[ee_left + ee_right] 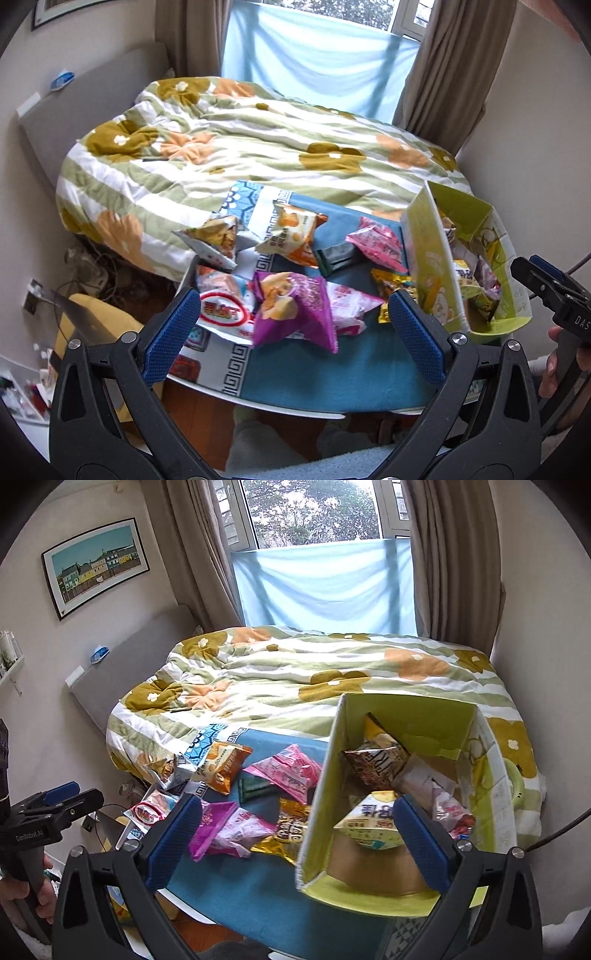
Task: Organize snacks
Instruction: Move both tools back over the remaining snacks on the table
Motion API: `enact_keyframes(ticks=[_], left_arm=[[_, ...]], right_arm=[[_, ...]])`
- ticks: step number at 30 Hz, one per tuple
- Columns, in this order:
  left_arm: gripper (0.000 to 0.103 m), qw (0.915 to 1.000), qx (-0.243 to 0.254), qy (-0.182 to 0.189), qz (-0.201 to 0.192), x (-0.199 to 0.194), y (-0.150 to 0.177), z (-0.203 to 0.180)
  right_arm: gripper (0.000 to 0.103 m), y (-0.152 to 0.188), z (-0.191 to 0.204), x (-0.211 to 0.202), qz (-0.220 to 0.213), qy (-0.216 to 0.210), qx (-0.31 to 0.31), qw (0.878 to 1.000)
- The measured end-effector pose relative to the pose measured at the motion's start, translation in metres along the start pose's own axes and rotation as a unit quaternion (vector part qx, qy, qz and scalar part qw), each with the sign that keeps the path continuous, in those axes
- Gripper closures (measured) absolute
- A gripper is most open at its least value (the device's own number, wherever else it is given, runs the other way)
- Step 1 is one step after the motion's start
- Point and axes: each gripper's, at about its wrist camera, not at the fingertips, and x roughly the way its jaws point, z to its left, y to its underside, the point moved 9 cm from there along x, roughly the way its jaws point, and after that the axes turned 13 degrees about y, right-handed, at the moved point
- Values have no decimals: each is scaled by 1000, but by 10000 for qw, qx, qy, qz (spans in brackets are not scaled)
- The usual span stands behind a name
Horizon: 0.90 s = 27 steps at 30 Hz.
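Bedroom; a small counter [314, 373] with a blue cloth stands against the foot of a bed [240, 147], curtained window beyond.

Nearest us, the left hand-held gripper [291, 328] hangs spread wide and empty above the loose packets; the right hand-held gripper [297, 840] is likewise spread and empty, straddling the near wall of the green carton [317, 794].

We judge the sorting mid-way: some packets are boxed, most are not. The next move calls for lowering the left one onto the purple packet [295, 306], closest beneath it, pinching a crimped edge, then carrying it right over the carton wall.

Count, near to far, on the counter: purple one, red-ringed white one [221, 314], pale pink-white one [351, 302], gold one [291, 830], dark green one [336, 258], pink one [376, 243], orange one [291, 232], silver-orange one [214, 236] at the far left edge. Eight loose. Inside the carton we count four, possibly more hidden.
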Motion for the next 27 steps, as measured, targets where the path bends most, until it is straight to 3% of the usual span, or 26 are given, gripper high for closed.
enact_keyframes(ticks=[7,12,18,27], left_arm=[[2,9974,-330,341,542,29,10,81],[2,9912,-368,628,1105,62,26,115],[2,9813,-399,1012,1586,99,41,131],[2,9741,-498,1256,1814,142,47,130]], right_arm=[[0,10,70,32,355,-53,290,9989],[0,27,106,63,702,53,516,9962],[0,48,134,96,1079,232,817,9905],[0,66,155,134,1537,384,879,9834]])
